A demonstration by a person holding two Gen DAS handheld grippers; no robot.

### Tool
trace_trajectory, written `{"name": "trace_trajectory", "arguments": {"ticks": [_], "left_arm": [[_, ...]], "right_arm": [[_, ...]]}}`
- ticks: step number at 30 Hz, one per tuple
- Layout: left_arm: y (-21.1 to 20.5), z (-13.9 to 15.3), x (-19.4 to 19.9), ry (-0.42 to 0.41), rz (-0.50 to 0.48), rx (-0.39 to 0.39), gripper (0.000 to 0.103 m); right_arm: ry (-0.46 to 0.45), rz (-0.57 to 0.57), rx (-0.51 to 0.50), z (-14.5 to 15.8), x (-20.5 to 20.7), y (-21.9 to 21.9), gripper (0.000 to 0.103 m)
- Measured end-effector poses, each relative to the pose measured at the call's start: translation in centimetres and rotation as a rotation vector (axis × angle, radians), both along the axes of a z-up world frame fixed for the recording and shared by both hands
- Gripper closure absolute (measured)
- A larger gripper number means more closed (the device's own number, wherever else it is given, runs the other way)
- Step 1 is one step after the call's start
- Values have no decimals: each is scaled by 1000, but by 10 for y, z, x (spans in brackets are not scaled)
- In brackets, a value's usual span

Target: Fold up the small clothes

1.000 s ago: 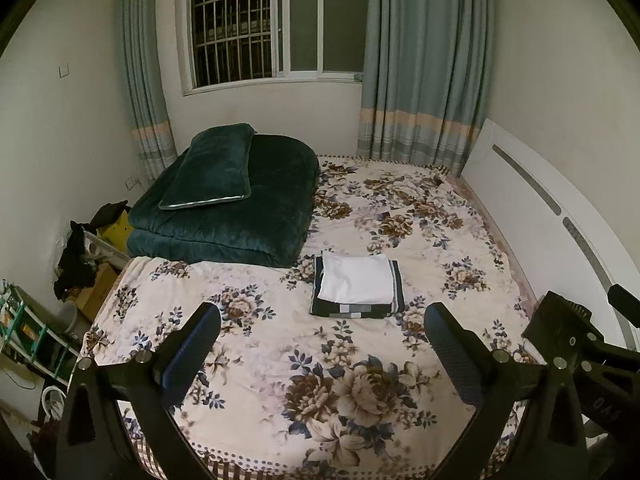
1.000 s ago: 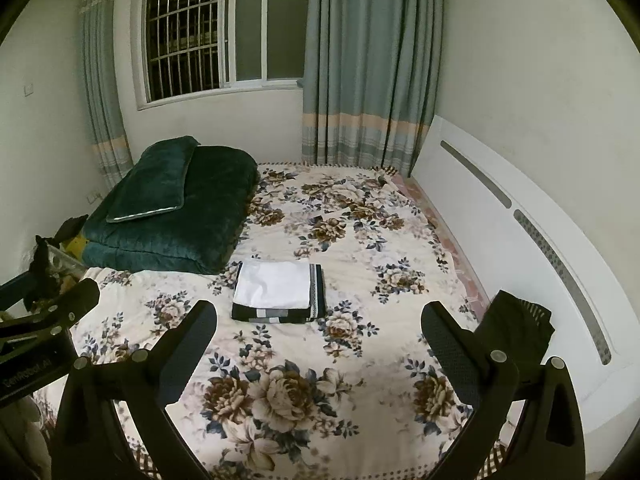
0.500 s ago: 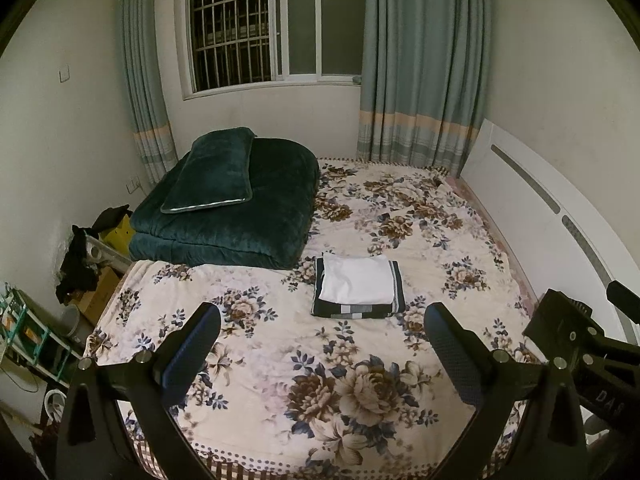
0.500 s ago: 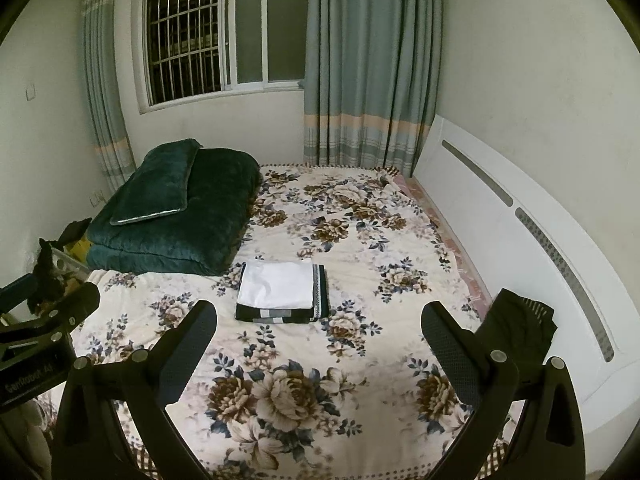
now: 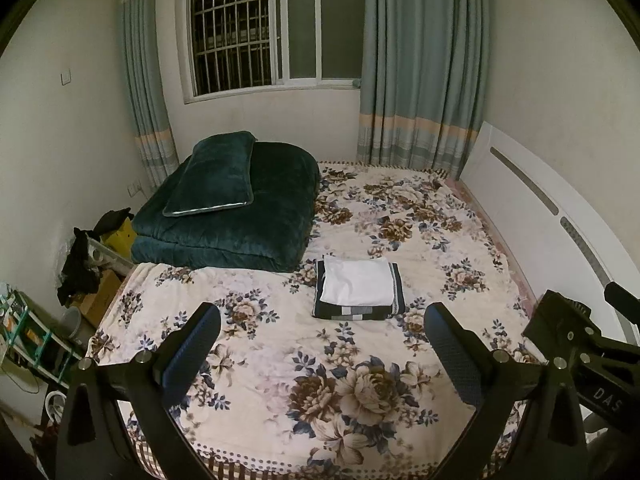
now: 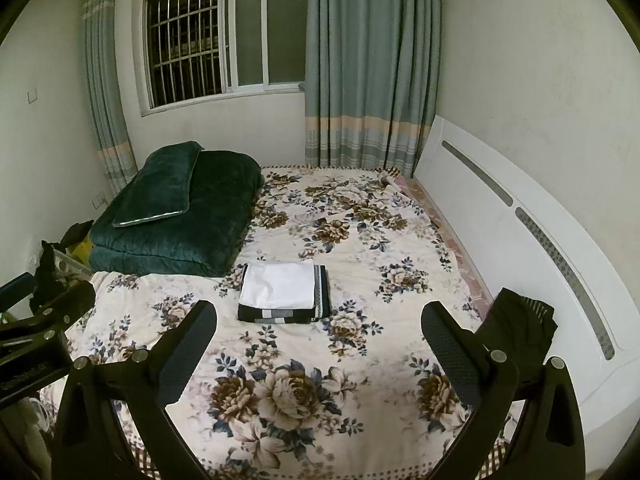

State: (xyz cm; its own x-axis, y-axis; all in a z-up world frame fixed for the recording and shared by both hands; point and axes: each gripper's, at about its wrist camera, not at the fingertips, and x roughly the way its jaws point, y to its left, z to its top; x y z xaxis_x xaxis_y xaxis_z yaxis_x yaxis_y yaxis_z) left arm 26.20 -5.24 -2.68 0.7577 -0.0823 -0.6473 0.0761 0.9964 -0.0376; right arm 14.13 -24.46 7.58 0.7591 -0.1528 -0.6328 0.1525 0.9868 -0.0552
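Observation:
A small stack of folded clothes lies in the middle of the floral bed: a white folded piece (image 5: pixel 357 286) (image 6: pixel 279 285) on top of a dark striped folded piece (image 5: pixel 352 312) (image 6: pixel 280 315). A dark crumpled garment (image 6: pixel 520 326) lies at the bed's right edge by the headboard. My left gripper (image 5: pixel 320 354) is open and empty, held above the near part of the bed, well short of the stack. My right gripper (image 6: pixel 318 354) is open and empty too, at a similar distance. Each gripper shows at the edge of the other's view.
A folded dark green quilt (image 5: pixel 240 220) with a green pillow (image 5: pixel 214 174) on it fills the bed's far left corner. A white headboard (image 5: pixel 532 216) runs along the right. Clutter, a box and a shelf (image 5: pixel 32 340) stand on the floor left of the bed.
Both grippers have drawn back and risen slightly, so the bed and stack sit a little lower in view. The clothes have not moved and both grippers stay open.

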Motion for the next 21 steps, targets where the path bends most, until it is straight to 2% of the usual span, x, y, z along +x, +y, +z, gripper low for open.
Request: {"name": "trace_trajectory", "arguments": {"ticks": [21], "left_arm": [[-3,-2,-1,-1,3,5,0]], "right_arm": [[-3,-8,-1,-2,-8,1,0]]}}
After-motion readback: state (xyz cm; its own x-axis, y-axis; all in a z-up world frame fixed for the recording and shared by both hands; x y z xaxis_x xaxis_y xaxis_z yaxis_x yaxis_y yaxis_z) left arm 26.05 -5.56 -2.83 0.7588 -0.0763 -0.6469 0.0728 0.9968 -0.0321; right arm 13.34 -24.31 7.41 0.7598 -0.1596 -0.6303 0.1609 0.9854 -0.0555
